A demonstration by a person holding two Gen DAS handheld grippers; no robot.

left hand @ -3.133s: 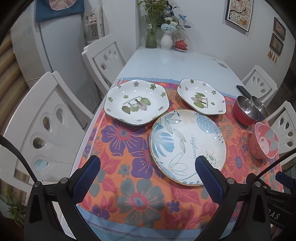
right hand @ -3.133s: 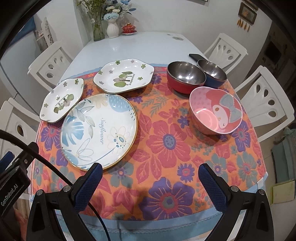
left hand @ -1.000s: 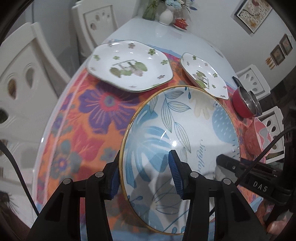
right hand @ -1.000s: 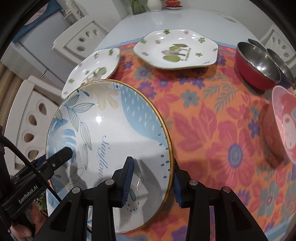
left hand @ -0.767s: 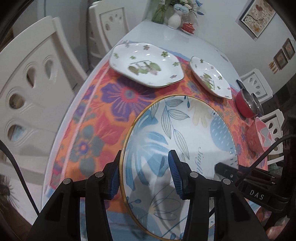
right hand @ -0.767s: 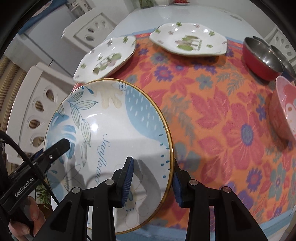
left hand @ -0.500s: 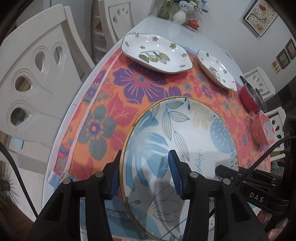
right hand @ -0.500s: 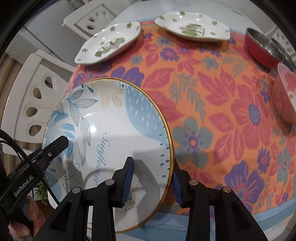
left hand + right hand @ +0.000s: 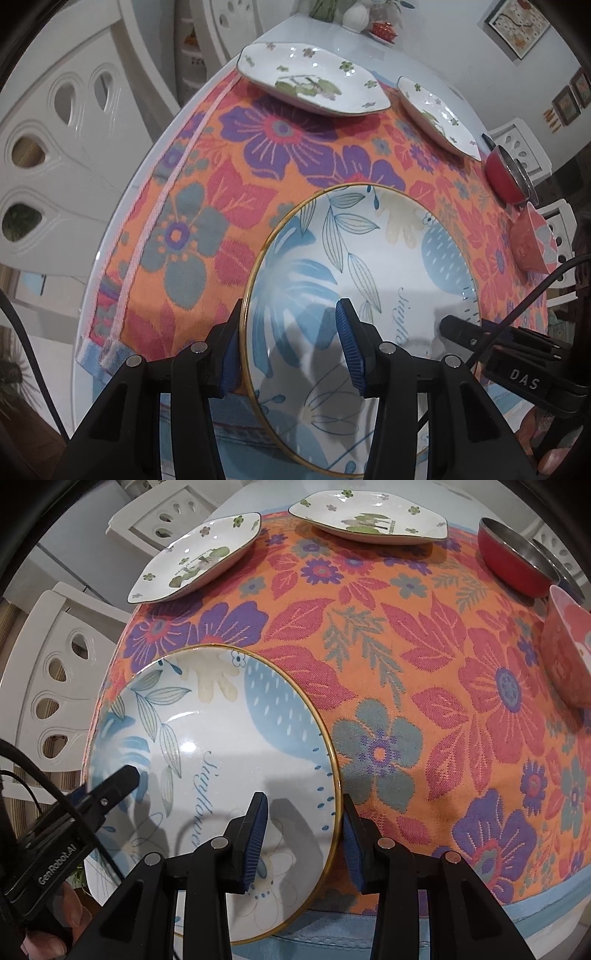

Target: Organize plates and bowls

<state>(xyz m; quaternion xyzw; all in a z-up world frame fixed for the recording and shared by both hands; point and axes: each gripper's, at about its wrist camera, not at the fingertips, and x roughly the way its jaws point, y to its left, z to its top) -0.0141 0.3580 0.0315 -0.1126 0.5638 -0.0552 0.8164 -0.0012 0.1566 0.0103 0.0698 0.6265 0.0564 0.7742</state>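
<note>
Both claws are clamped on the big blue plate point(image 9: 369, 266): my left claw point(image 9: 288, 343) pinches its left rim, my right claw point(image 9: 303, 834) its right rim. I reckon it hangs at the near table edge, so I'd keep both grips level and set it down gently before loosening either.

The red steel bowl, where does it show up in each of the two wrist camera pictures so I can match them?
Left wrist view: the red steel bowl sits at the far right edge, just above the pink bowl.
Right wrist view: the red steel bowl sits at the top right, above the pink bowl.
Shared landmark: the blue leaf plate, in the lower middle of the left view and lower left of the right.
</note>
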